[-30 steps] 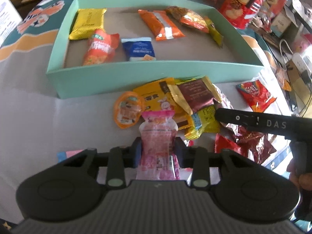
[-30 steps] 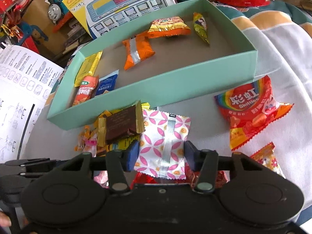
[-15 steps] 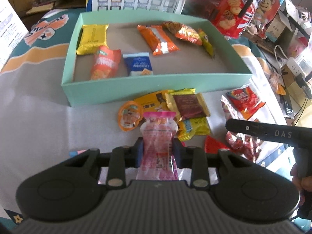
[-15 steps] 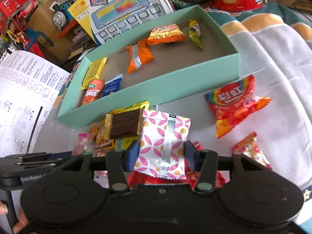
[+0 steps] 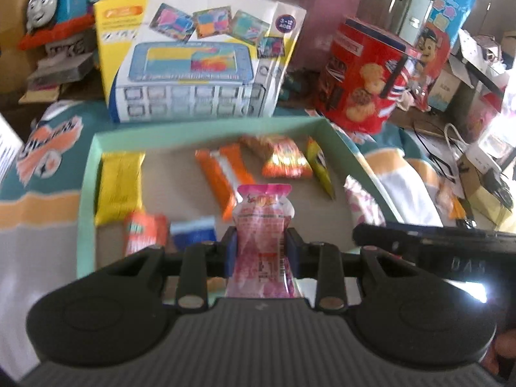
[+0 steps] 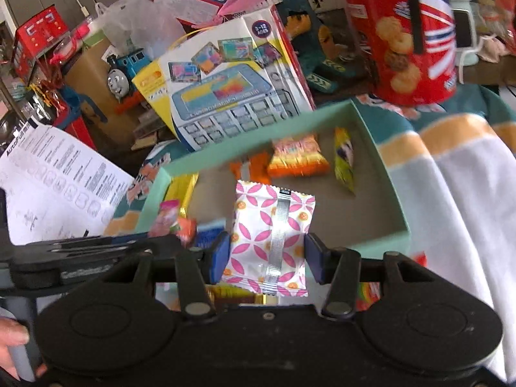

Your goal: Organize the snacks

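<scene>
- Left gripper (image 5: 261, 251): blue pads pressed on both sides of a pink pouch (image 5: 262, 225), jaws nearly together; pouch upright, its top above the fingertips, over the near part of the green box (image 5: 84, 200).
- Right gripper (image 6: 267, 258): clamped on a white packet with pink petal print (image 6: 272, 235), jaws moderately apart, pads touching both packet edges; silver seam running down the packet's middle; packet over the near wall of the green box, seen from the right wrist.
- Green box: shallow, open-topped, grey-brown floor, on a cloth with teal, orange and white bands (image 6: 451, 148).
- Contents, left wrist view (blurred): yellow packet (image 5: 119, 187) along the left wall; orange-red packet (image 5: 145, 232) just below it; dark blue packet (image 5: 193, 232) beside that; orange bar with white stripe (image 5: 222, 171) near the centre; orange and yellow packet (image 5: 283, 158) toward the far right; small yellow packet (image 5: 319, 167) next to it by the right wall.
- Behind the box: toy box with a keyboard picture (image 5: 200, 61); red biscuit tin (image 5: 364, 74) to its right; blue toy engine (image 5: 48, 3) at far left.
- Printed paper sheet (image 6: 54, 180) left of the box in the right wrist view.
- Part of a hand (image 6: 13, 348) at the lower left edge of the right wrist view.
</scene>
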`<state>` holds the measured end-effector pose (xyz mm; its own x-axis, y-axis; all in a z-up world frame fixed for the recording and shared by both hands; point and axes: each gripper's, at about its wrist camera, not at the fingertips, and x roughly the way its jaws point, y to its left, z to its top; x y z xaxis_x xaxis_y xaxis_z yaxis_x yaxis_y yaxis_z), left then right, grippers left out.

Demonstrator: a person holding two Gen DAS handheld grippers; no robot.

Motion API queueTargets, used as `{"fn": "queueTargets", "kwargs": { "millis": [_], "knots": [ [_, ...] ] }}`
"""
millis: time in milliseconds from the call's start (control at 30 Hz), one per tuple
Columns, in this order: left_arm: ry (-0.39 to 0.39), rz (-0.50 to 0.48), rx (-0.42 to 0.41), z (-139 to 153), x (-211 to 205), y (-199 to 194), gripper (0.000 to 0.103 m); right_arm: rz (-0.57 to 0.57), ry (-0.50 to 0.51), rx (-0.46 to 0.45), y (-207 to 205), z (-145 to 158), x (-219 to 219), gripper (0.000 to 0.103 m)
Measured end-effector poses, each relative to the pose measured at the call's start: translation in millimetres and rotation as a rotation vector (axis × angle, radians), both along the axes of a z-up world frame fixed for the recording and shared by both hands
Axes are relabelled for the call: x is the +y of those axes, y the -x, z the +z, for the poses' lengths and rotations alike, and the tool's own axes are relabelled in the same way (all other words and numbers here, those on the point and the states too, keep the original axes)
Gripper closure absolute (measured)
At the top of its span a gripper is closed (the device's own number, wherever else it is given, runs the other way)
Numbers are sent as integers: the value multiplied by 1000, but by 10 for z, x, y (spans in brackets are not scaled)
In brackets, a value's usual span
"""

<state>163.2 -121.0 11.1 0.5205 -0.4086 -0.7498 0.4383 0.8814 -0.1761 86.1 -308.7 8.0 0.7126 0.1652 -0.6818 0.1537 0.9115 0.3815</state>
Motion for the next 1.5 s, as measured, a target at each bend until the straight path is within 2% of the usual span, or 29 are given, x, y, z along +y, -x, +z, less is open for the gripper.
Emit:
{"fn": "queueTargets", "kwargs": {
  "millis": [133,367,400,467,533,567,600,633,900,1300,1500],
  "knots": [
    [-7,5,54,-221,-143,-288,72,6,-8,42,-276,-143,-45,54],
    [-57,-5,104,-571,-220,-417,70,16,-36,88,-458,-397,-66,53],
    [-66,-5,102,-587,-234,-428,66,16,-38,91,-480,-414,-66,52],
    [-83,6,88,-585,-245,-429,50,9,-44,99,-501,-423,-72,46],
    [-99,47,64,-549,-220,-436,23,-5,-65,95,-494,-413,-114,41],
    [-92,64,58,-523,-193,-443,16,-17,-76,92,-483,-399,-144,30],
    [-80,78,54,-491,-159,-458,6,-33,-84,83,-468,-385,-178,14],
    [-68,91,49,-458,-125,-463,5,-47,-83,69,-447,-361,-197,10],
    [-45,100,35,-257,-36,-320,1,-59,-40,11,-252,-91,-162,0],
    [-37,105,11,33,183,225,0,-72,-5,-18,368,266,-62,0],
    [-51,92,29,-36,269,528,0,-97,0,-6,738,268,-80,0]
  ]
}}
